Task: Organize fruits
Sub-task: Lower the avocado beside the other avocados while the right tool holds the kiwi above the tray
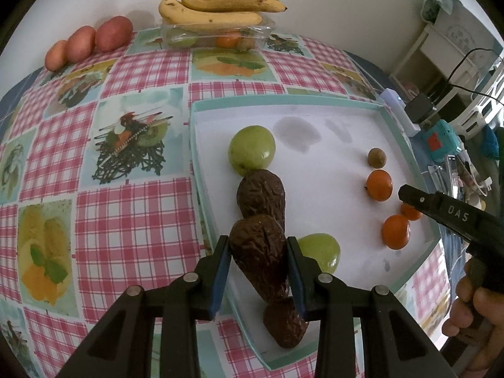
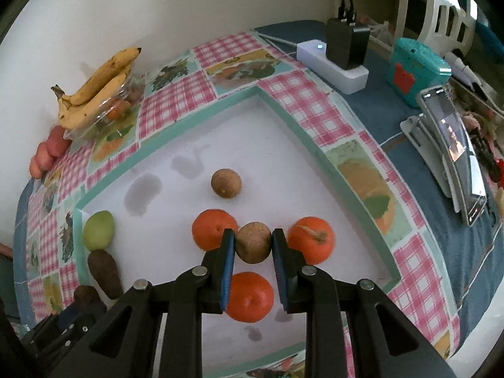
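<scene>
- Left gripper [image 1: 257,263]: fingers closed on wrinkled dark-brown avocado [image 1: 259,253], lower centre of frame, over white teal-rimmed tray [image 1: 283,102].
- Right gripper [image 2: 253,245]: fingers clamp small round brown fruit [image 2: 253,242], centre frame, between two orange mandarins [image 2: 214,229].

You are working in a home, at a table spread with a pink checked oilcloth [image 1: 138,220] printed with fruit pictures. Bananas [image 1: 217,8] sit by a plain wall, and a power strip [image 2: 330,63], charger and propped phone [image 2: 453,154] crowd the edge.
</scene>
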The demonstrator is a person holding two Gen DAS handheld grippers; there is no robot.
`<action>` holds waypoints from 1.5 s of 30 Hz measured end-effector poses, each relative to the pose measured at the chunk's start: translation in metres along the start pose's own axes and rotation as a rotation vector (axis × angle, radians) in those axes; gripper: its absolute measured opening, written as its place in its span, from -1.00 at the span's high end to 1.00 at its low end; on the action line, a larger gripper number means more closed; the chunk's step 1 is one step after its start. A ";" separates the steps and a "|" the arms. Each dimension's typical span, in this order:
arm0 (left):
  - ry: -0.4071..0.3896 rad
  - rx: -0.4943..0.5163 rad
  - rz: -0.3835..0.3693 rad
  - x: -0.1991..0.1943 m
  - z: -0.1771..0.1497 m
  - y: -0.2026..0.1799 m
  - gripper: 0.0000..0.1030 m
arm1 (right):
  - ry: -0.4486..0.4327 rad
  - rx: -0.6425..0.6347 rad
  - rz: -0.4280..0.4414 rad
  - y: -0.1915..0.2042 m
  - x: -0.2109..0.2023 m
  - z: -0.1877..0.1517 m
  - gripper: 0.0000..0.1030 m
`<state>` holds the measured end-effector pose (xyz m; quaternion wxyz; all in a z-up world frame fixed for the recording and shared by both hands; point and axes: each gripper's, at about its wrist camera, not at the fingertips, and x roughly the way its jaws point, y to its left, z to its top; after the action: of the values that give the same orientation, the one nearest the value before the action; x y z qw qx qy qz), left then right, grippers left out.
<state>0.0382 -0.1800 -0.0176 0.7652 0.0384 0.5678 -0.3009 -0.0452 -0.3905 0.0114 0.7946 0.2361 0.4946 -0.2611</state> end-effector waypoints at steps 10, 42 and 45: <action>0.030 0.005 -0.004 -0.001 0.001 0.001 0.28 | -0.043 -0.044 0.106 0.022 -0.014 0.001 0.52; 0.052 -0.010 -0.041 0.000 0.004 0.005 0.25 | 0.121 -0.159 0.080 0.058 0.032 -0.024 0.52; 0.056 -0.013 -0.047 0.000 0.004 0.004 0.24 | 0.122 -0.155 0.083 0.057 0.032 -0.024 0.51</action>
<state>0.0435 -0.1779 -0.0175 0.7420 0.0284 0.5915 -0.3142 -0.0124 -0.3385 -0.0203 0.7891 0.2096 0.5506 -0.1741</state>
